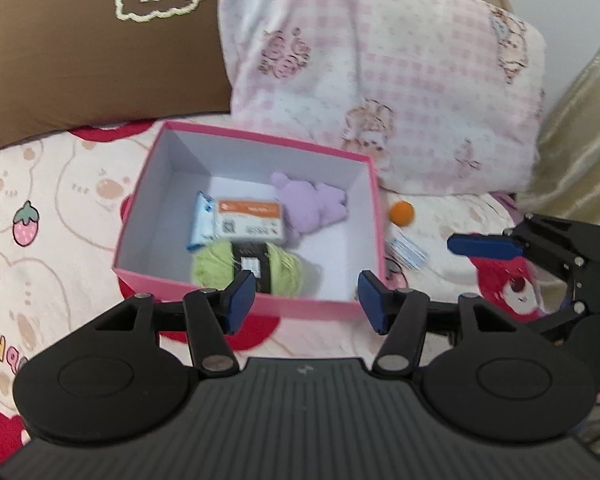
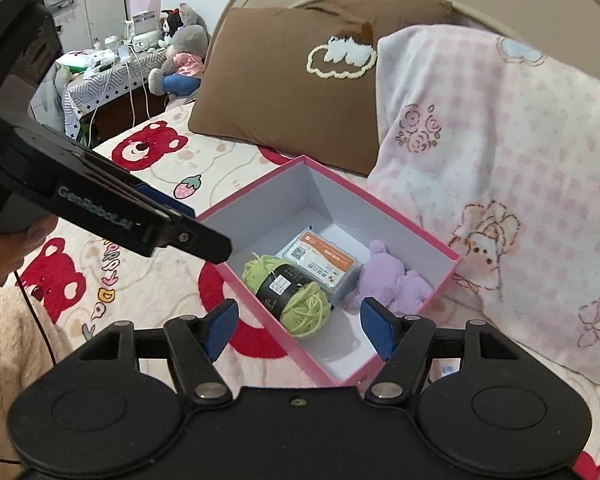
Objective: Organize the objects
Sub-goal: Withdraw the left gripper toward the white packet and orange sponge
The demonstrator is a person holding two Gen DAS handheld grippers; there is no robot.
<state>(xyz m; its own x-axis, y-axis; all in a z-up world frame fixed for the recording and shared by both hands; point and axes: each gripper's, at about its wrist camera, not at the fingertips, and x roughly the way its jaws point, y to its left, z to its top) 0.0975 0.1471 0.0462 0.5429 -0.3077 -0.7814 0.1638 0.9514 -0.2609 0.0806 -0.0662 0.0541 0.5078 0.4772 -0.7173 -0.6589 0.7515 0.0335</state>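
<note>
Both wrist cams sit close above the bed looking down into the same pink box, left one from its near long side, right one from the corner, also catching the brown pillow.

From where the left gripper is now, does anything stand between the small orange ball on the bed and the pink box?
Only the box's own right wall. The orange ball lies on the bedsheet just outside the pink box, so it must be lifted over the rim. The left gripper is open and holds nothing.
</note>
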